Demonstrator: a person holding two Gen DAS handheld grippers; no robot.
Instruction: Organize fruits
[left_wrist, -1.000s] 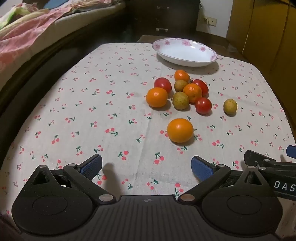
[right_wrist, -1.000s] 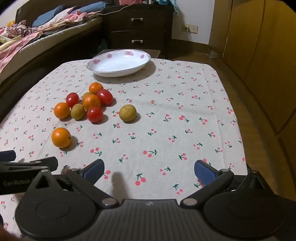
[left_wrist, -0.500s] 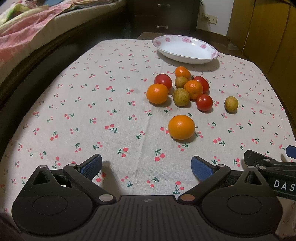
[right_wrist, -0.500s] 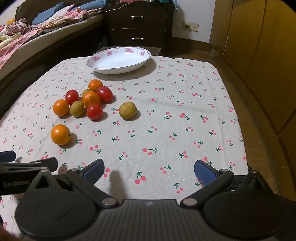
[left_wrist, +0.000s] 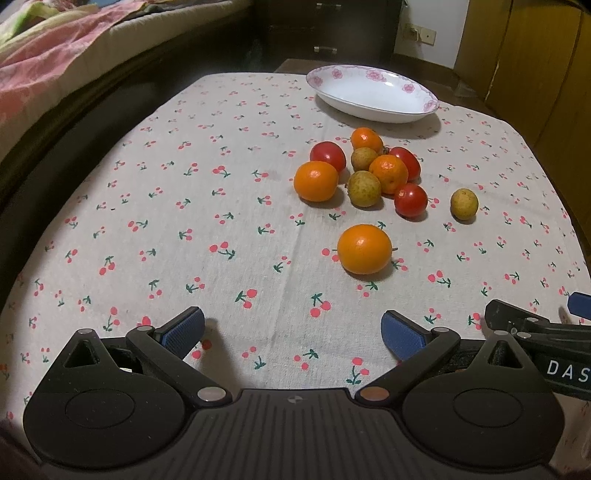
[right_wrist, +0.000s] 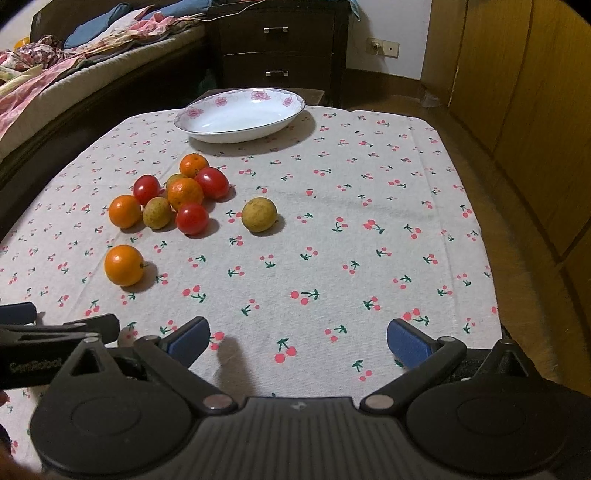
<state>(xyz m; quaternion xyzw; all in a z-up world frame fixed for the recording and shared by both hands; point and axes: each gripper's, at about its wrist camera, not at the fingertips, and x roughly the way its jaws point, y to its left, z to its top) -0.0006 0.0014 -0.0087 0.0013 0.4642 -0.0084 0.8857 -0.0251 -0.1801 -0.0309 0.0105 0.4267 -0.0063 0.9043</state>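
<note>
Both jaws are spread wide, holding nothing. The left gripper (left_wrist: 293, 332) and right gripper (right_wrist: 298, 338) hang low over the cherry-print tablecloth (left_wrist: 184, 206). Only the right view shows the dark wooden drawers (right_wrist: 280, 51). Farther out lie four round oranges (left_wrist: 364, 249), three red tomatoes (left_wrist: 410, 199) and three yellow-green fruits (left_wrist: 464, 203). The white flowered bowl (right_wrist: 240, 114) at the far end is empty.

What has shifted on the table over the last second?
Only the cameras: both open grippers, left gripper and right gripper, eased slightly forward toward the round orange, red and yellow-green fruits. Nothing grasped or released; fruits and the white floral-rimmed bowl stayed put.
</note>
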